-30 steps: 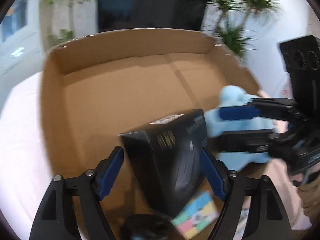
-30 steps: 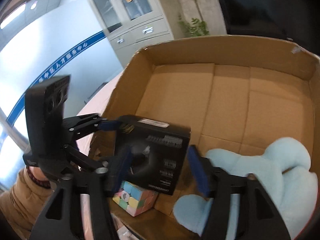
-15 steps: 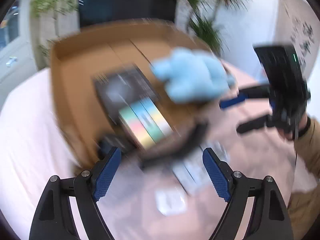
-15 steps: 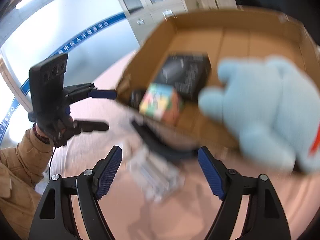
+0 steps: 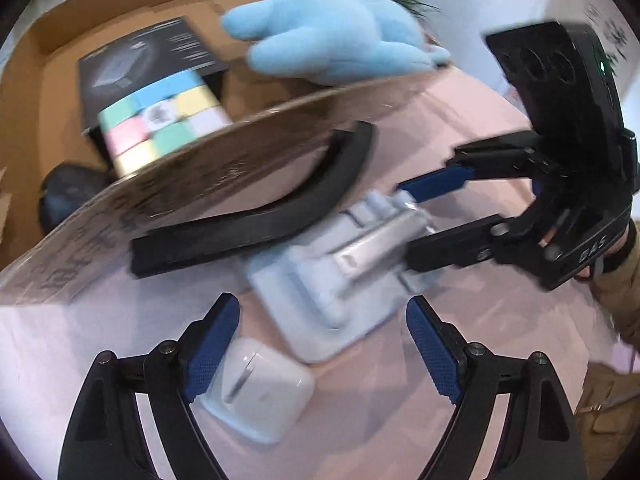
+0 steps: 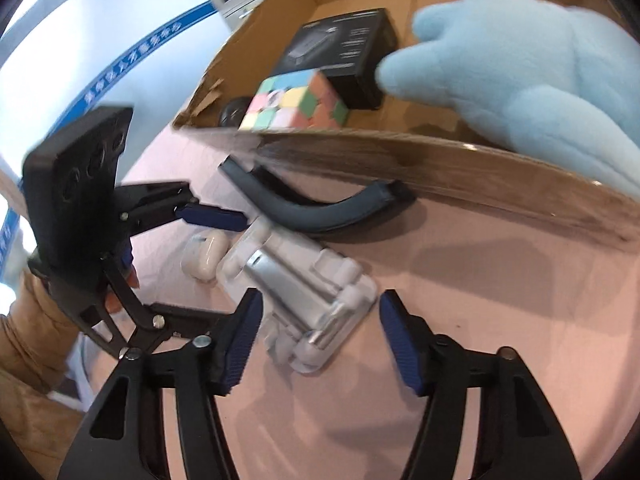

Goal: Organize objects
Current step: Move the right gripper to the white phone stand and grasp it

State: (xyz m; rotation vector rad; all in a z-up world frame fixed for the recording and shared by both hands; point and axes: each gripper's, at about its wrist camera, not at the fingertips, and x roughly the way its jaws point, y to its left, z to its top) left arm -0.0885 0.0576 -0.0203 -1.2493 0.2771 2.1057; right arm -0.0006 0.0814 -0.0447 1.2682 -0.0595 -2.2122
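On the pink table lies a clear plastic pack (image 6: 304, 292) with a silver item in it. My right gripper (image 6: 320, 340) straddles its near end; the jaws are closing and the pads do not visibly press it. The left wrist view shows the same pack (image 5: 344, 276) with the right gripper (image 5: 416, 216) at its far end. My left gripper (image 5: 324, 344) is open, with a white earbud case (image 5: 260, 392) against its left finger. From the right wrist view, the left gripper (image 6: 220, 268) stands around that case (image 6: 204, 256).
A cardboard box (image 5: 240, 148) holds a black carton (image 5: 140, 56), a pastel puzzle cube (image 5: 160, 120), a blue plush toy (image 5: 340, 40) and a dark rounded item (image 5: 68, 192). A curved black band (image 5: 260, 208) lies against the box's near wall. A tan sleeve (image 6: 24, 344) shows at left.
Both grippers have pulled back out of the box and sunk to the table. The black carton, once between my left fingers, now lies in the box. The right jaws have narrowed.
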